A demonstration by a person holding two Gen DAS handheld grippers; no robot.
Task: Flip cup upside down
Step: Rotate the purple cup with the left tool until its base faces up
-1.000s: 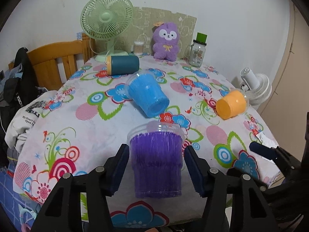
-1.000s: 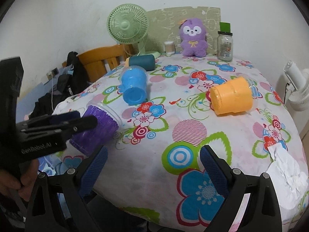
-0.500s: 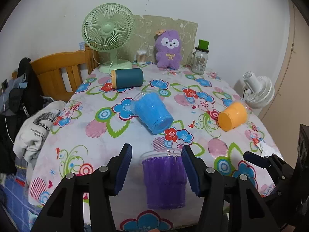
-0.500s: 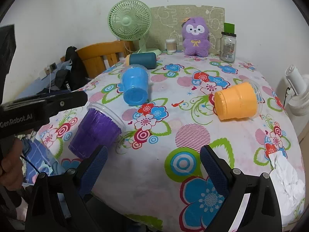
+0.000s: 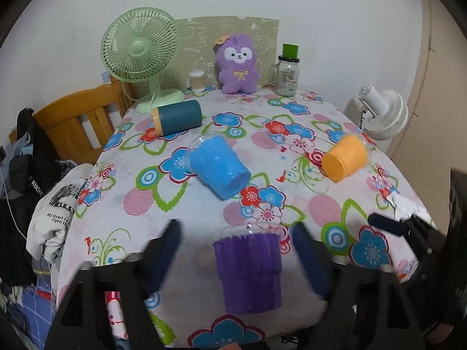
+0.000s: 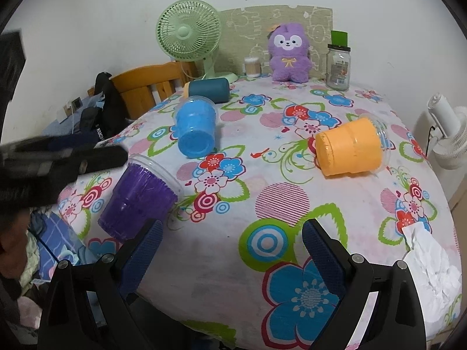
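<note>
A purple cup point(image 5: 248, 271) lies on its side at the near edge of the flowered table, base toward me; it also shows in the right wrist view point(image 6: 140, 198). My left gripper point(image 5: 236, 250) is open, its blurred fingers wide apart on either side of the cup, not touching it. My right gripper point(image 6: 232, 242) is open and empty over the near table edge, to the right of the purple cup. A blue cup point(image 5: 217, 169), an orange cup point(image 5: 346, 160) and a dark teal cup point(image 5: 178, 116) also lie on their sides.
A green fan point(image 5: 140, 49), a purple plush toy point(image 5: 238, 64), a glass jar point(image 5: 287, 73) and a small swab pot point(image 5: 197, 80) stand at the back. A wooden chair point(image 5: 76, 116) with clothes is left. A white fan point(image 5: 382, 113) and crumpled paper point(image 6: 429, 268) are right.
My left gripper has opened wider and drawn back from the purple cup, which now lies free at the table edge. The right gripper has barely moved.
</note>
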